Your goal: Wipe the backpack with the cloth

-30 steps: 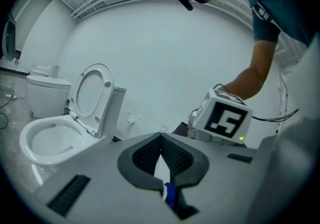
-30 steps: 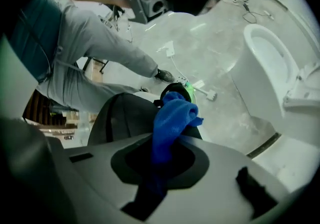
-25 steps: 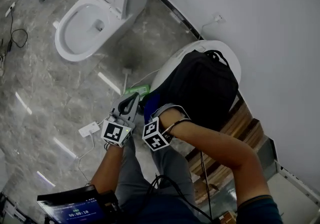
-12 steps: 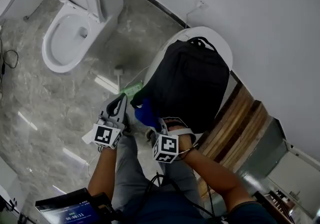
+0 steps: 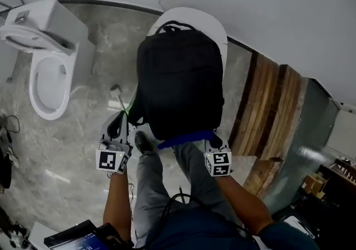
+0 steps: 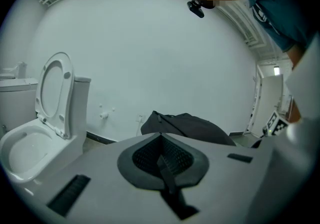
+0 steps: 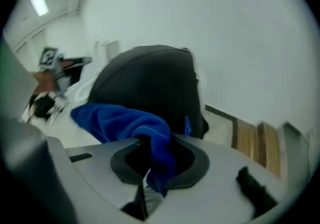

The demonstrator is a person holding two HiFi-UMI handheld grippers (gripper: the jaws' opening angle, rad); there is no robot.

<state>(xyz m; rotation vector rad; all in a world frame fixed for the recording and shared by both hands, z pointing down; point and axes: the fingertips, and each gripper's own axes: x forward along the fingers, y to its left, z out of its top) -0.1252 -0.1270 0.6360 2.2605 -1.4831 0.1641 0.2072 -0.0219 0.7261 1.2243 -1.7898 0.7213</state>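
As your right claw (image 5: pixel 214 144), clamped on the blue cloth (image 5: pixel 186 138), sits at the black backpack's (image 5: pixel 179 82) near end, the bag's length runs straight away from you along the white oval fixture (image 5: pixel 216 27), and your left claw (image 5: pixel 118 127) is closed on nothing beside the near-left corner.

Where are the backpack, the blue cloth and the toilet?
backpack (image 5: pixel 181 82), head view, middle of its front.
cloth (image 7: pixel 122 122), right gripper view, its bunched top fold.
toilet (image 5: pixel 49 84), head view, inside its bowl.

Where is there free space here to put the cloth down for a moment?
The grey floor between the toilet and the left gripper is bare. The wooden planks right of the backpack are free too. The white oval top is crowded: the backpack covers nearly all.
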